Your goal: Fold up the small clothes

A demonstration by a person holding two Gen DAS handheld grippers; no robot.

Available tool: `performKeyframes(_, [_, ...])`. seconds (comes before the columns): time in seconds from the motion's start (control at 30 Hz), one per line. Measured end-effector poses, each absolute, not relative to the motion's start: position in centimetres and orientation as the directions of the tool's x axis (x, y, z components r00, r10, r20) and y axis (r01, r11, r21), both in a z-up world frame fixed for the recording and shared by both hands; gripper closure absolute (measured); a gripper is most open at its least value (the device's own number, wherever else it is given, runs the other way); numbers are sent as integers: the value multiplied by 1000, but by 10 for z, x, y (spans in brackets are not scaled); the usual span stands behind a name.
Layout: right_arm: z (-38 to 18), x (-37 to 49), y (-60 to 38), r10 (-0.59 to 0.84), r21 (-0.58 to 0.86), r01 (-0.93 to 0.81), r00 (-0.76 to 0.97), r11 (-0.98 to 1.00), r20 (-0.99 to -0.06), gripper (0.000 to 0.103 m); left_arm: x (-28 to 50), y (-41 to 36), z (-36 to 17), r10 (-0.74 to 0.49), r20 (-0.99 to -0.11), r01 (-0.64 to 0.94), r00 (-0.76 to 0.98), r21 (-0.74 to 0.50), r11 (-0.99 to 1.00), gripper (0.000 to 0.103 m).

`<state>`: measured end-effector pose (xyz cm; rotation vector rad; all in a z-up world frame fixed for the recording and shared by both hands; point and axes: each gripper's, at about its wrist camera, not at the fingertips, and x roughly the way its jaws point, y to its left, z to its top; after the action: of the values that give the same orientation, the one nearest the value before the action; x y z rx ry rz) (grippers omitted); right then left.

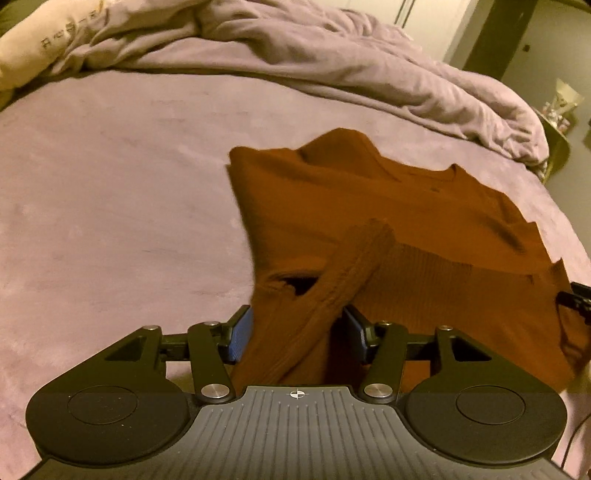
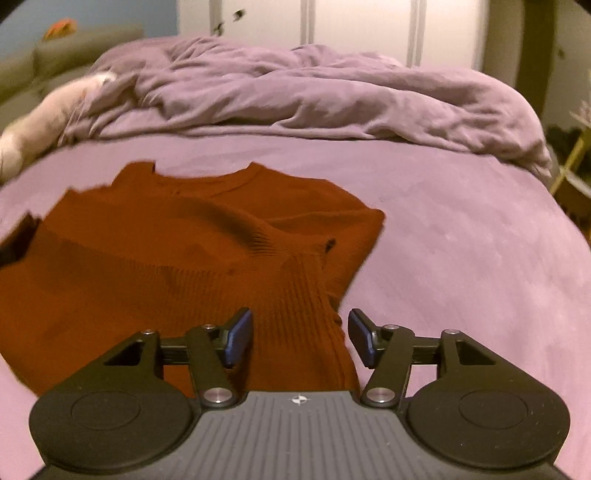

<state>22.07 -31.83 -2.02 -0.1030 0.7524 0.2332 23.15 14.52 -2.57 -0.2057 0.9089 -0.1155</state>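
A rust-brown ribbed sweater lies on the purple bed sheet, its lower part folded up over the body. In the left wrist view my left gripper stands open, and the left hem with a folded sleeve lies loosely between its blue pads, which do not press on it. In the right wrist view the sweater fills the lower left. My right gripper is open too, with the ribbed right edge of the sweater lying between its pads, untouched on the right side.
A crumpled purple duvet is heaped across the far side of the bed, with a cream pillow at the far left. A side table stands past the bed's right edge. White wardrobe doors line the back wall.
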Motion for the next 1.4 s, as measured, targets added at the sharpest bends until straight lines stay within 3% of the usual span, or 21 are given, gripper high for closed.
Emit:
performKeyframes(0.07, [-21, 225, -315, 188, -25, -283, 696, 959, -693, 45, 231, 142, -21, -234, -746, 76, 624, -240, 968, 34])
performKeyframes(0.1, [-22, 226, -315, 200, -19, -295, 692, 955, -693, 45, 232, 140, -20, -237, -746, 91, 623, -231, 969, 34])
performKeyframes(0.13, [-23, 227, -315, 209, -16, -305, 687, 952, -696, 45, 234, 137, -21, -225, -754, 100, 617, -208, 973, 40])
performKeyframes(0.2, [-26, 230, -314, 209, -23, -314, 681, 949, -702, 51, 238, 133, -24, -183, -777, 93, 602, -160, 983, 62])
performKeyframes(0.23, [-26, 230, -314, 210, -18, -311, 683, 950, -699, 59, 241, 132, -26, -169, -786, 88, 594, -145, 985, 78])
performKeyframes(0.33, [-23, 228, -319, 193, -11, -277, 699, 961, -689, 82, 243, 130, -27, -182, -784, 74, 593, -171, 982, 92])
performKeyframes(0.37, [-22, 227, -321, 197, -2, -272, 703, 962, -683, 91, 241, 131, -27, -176, -782, 69, 598, -169, 983, 92])
performKeyframes(0.47, [-20, 222, -322, 181, -32, -274, 715, 961, -676, 97, 238, 128, -24, -164, -776, 59, 609, -162, 985, 94])
performKeyframes(0.73, [12, 202, -310, 157, -98, -260, 799, 961, -580, 98, 227, 143, 34, -209, -670, 46, 712, -253, 966, 94])
performKeyframes(0.9, [38, 226, -305, 120, -123, -208, 856, 970, -502, 98, 261, 148, 61, -139, -612, 3, 779, -217, 976, 94])
performKeyframes(1.2, [10, 340, -283, -35, -153, -60, 833, 986, -552, 98, 345, 138, 25, -35, -653, -94, 757, -162, 982, 94])
performKeyframes(1.4, [0, 385, -265, -94, -212, -24, 844, 977, -529, 98, 376, 145, 23, 28, -633, -159, 774, -152, 976, 94])
